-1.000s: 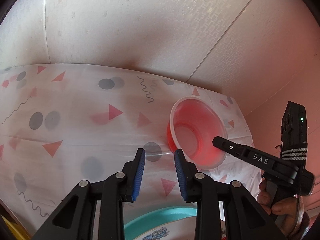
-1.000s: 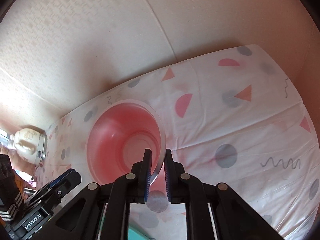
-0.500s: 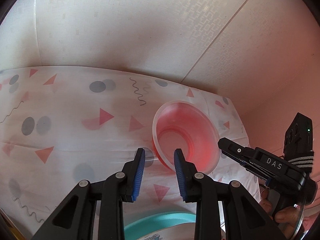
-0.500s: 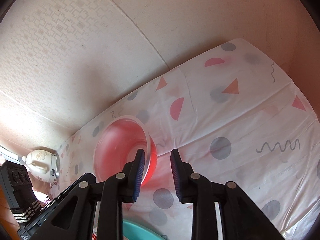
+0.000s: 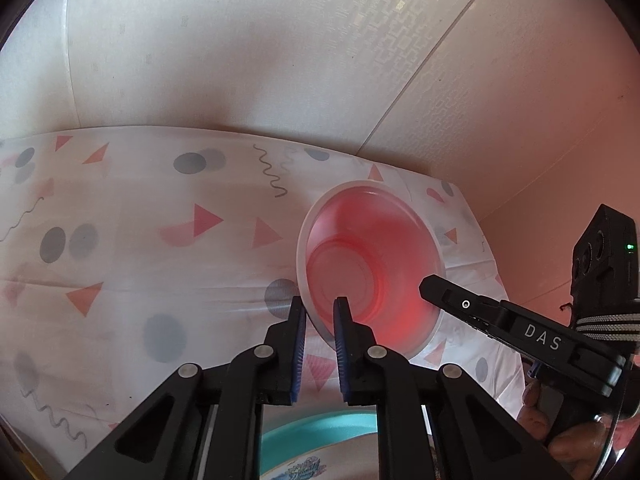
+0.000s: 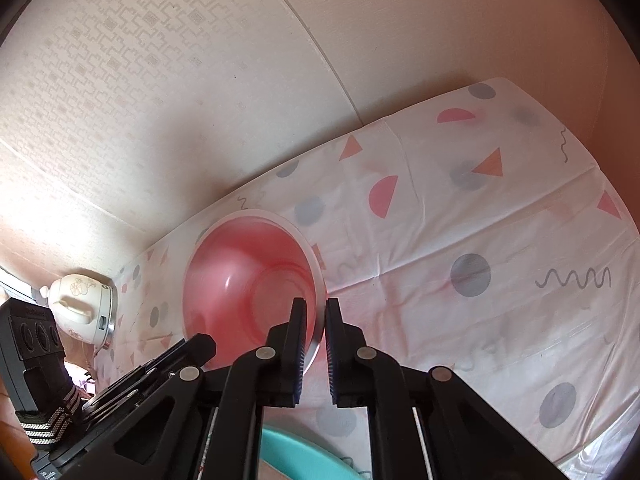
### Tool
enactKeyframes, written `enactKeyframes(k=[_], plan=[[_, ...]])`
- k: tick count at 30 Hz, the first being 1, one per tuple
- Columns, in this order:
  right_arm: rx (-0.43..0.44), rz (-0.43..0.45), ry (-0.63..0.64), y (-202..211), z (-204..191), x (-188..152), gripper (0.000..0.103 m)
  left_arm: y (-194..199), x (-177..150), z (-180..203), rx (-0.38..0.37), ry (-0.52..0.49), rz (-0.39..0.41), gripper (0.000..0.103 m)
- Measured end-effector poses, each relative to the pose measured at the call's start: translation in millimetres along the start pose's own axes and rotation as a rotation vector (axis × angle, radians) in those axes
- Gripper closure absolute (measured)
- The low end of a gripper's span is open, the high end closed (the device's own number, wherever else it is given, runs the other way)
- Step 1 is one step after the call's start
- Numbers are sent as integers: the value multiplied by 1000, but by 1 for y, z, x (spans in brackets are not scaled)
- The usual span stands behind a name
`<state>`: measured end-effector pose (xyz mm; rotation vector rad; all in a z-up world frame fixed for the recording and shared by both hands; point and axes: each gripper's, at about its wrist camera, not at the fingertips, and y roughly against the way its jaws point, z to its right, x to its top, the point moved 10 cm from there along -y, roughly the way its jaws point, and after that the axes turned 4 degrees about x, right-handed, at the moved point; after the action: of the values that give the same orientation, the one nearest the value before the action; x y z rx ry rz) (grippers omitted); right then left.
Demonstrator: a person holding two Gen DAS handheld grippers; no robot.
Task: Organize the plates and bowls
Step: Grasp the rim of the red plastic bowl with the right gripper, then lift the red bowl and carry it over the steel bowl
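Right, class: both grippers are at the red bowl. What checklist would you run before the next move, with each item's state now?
1. Bowl upright on the tablecloth: ok.
2. Bowl empty: ok.
3. Left gripper has the near rim between its fingers: ok.
4. Right gripper has the rim between its fingers on the other side: ok.
5. Both grips firm on the rim: cannot tell; a slim gap shows at each.
6. Teal plate below free to take the bowl: cannot tell, mostly hidden.
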<state>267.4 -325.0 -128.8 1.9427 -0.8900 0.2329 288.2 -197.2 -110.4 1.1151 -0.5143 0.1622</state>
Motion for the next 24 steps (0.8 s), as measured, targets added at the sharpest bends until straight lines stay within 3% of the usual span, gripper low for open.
enactKeyframes(k=[24], plan=[[126,2,113,20,-92,-55,94,102,-34,-47,76,25,138,89]])
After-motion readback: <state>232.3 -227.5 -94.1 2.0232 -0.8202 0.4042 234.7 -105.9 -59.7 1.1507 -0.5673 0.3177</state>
